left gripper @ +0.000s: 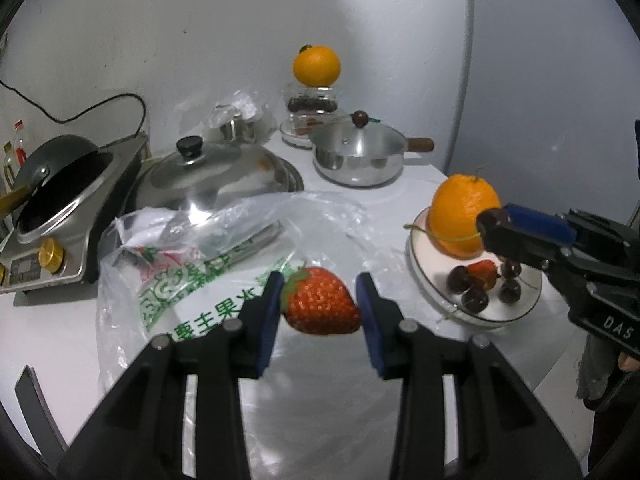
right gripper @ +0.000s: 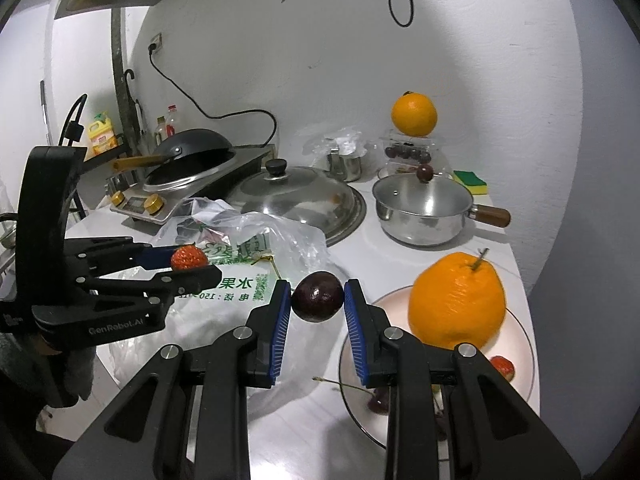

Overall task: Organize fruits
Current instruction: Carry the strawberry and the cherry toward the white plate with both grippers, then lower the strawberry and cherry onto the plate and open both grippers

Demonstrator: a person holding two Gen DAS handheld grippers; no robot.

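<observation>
Now: left gripper point(left gripper: 319, 308) clamps red strawberry point(left gripper: 320, 306) above printed plastic bag point(left gripper: 180, 292). Right gripper point(right gripper: 318, 300) pinches dark cherry point(right gripper: 318, 297), glossy, beside plate point(right gripper: 524, 344) bearing orange point(right gripper: 456, 300).

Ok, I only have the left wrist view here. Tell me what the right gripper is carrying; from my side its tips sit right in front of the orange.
Observer: The right gripper is shut on a dark cherry, pinched between its blue pads.
Operator: Say where it is relative to the plate.
Observer: Just off the plate, short of its left rim, with the plastic bag behind it.
Operator: Report anything behind the saucepan that I can't see.
Observer: A yellow and green sponge lies by the wall behind the saucepan.
Operator: And confirm my strawberry from your side.
Observer: The left gripper is shut on the strawberry, held above the bag.
</observation>
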